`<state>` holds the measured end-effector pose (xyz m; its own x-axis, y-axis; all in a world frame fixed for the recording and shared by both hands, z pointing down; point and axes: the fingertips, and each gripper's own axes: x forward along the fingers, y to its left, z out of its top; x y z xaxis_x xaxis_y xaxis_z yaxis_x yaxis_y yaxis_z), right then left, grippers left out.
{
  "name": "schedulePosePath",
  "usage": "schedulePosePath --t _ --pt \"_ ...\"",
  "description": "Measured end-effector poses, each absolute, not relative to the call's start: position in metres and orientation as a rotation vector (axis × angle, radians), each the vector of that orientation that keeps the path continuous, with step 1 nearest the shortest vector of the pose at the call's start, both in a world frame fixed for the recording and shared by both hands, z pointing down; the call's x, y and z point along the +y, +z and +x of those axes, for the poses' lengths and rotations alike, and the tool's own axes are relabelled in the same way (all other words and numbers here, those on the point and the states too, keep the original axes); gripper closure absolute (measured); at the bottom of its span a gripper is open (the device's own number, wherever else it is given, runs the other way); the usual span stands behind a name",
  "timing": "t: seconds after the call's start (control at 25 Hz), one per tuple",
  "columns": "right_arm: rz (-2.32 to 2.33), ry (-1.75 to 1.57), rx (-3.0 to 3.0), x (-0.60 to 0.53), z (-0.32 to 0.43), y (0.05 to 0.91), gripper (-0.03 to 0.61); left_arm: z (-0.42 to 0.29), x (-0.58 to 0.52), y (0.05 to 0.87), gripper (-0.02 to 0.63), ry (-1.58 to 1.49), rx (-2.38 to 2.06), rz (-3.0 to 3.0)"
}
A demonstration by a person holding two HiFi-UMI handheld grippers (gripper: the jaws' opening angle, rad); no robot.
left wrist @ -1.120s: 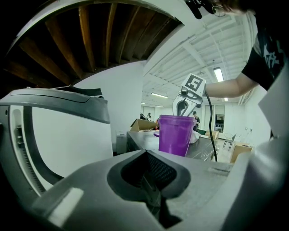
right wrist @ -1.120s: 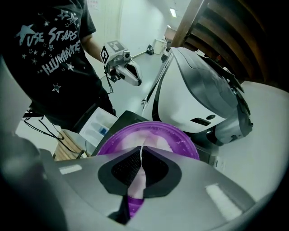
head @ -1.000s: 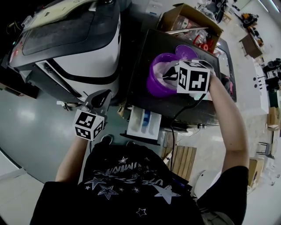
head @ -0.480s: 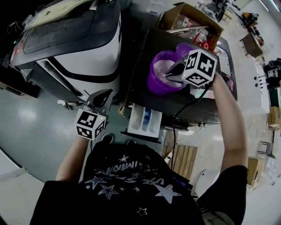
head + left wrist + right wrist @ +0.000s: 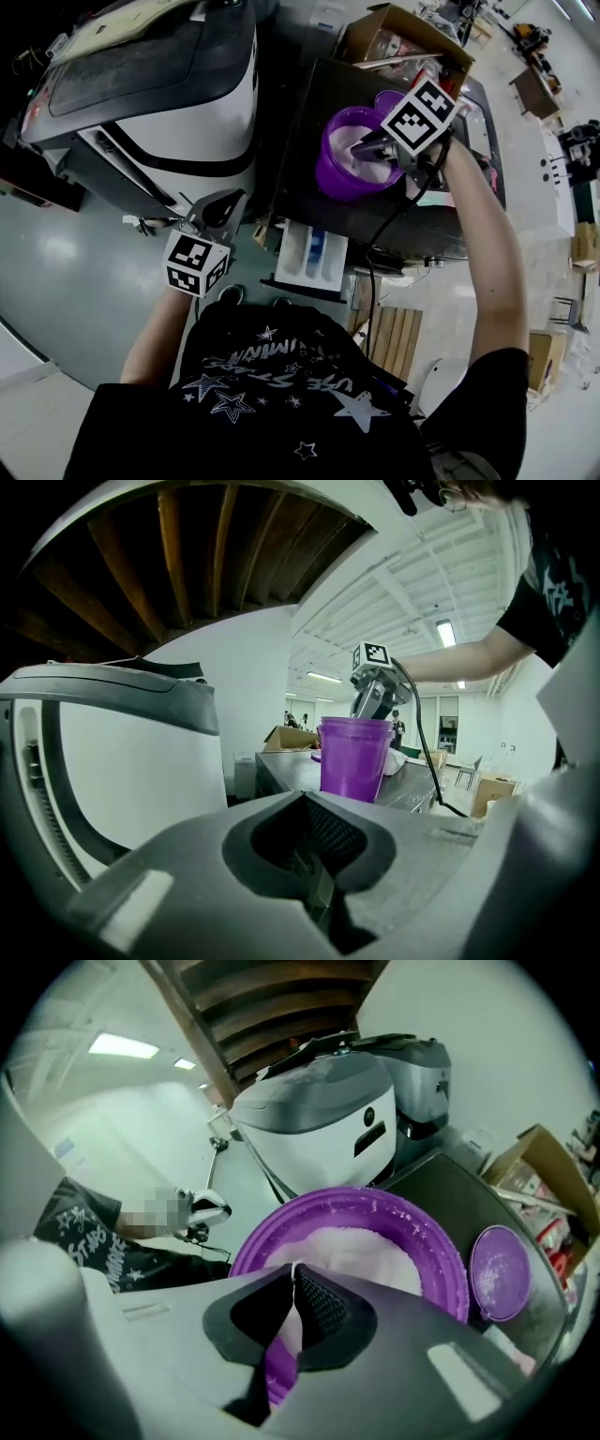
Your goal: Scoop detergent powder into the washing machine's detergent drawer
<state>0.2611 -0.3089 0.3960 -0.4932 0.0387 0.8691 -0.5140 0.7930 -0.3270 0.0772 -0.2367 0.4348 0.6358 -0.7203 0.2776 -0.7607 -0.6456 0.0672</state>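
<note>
A purple bucket [image 5: 339, 173] of white detergent powder [image 5: 352, 1251] stands on the dark washing machine top [image 5: 305, 112]. My right gripper [image 5: 364, 147] hangs over the bucket's rim, its jaws shut on a thin white scoop handle [image 5: 292, 1269]; the scoop's bowl is hidden under the jaws. Below the front edge, the detergent drawer [image 5: 309, 259] is pulled out, white with a blue insert. My left gripper [image 5: 217, 204] is held low to the left of the drawer, shut and holding nothing. From the left gripper view, the bucket [image 5: 354, 757] and right gripper [image 5: 370, 682] show ahead.
The bucket's purple lid [image 5: 501, 1274] lies on the machine top beside it. A large white and dark appliance [image 5: 150, 84] stands to the left. An open cardboard box [image 5: 403, 42] sits behind the washer, and a wooden pallet [image 5: 384, 342] lies on the floor.
My right gripper has tilted and shifted a little farther over the bucket, so its marker cube now faces up. The left gripper has barely moved.
</note>
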Motion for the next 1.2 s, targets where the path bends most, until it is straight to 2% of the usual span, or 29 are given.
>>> schedulePosePath --t 0.32,1.2 --pt "0.473 0.907 -2.008 -0.32 0.258 0.393 0.543 0.071 -0.237 0.435 0.614 0.335 -1.206 2.686" --pt "0.749 1.013 -2.112 -0.326 0.271 0.368 0.543 0.062 -0.238 0.443 0.614 0.327 -1.116 2.717"
